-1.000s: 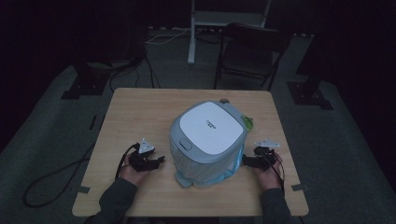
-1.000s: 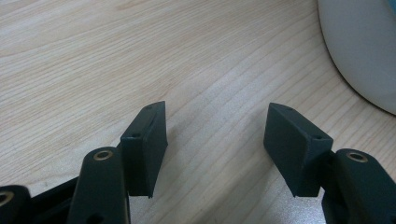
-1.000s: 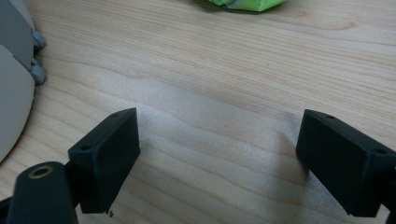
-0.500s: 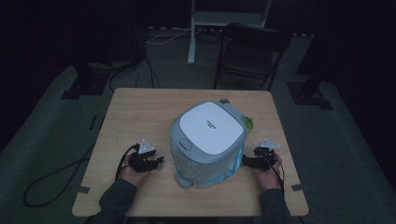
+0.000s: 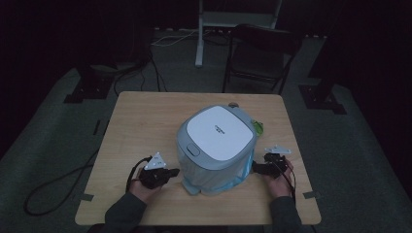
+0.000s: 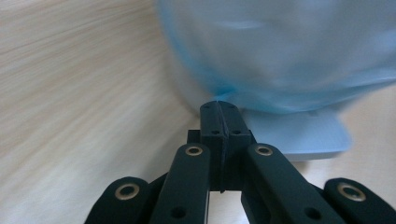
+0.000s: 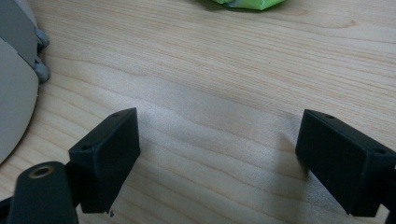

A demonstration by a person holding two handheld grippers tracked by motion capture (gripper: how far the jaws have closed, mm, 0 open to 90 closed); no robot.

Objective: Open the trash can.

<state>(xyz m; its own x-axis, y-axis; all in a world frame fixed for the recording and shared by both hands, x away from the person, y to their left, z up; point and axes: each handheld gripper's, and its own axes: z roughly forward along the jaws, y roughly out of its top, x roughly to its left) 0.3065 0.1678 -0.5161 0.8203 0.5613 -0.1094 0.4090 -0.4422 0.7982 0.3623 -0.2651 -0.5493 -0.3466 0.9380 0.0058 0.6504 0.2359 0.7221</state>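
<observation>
Bin (image 5: 216,141) with a blue bag (image 5: 214,182) liner sits mid-table (image 5: 145,116), between both hands. Left gripper (image 5: 171,173) lies at its left base, jaws closed together, tips at the bag's bottom edge (image 6: 280,100); whether plastic is pinched is unclear. Right gripper (image 7: 217,154) on the bin's far side is wide open, holding nothing.

High view looks down on whole table (image 5: 145,121); both gripper views sit low, close, sharing its tabletop.
</observation>
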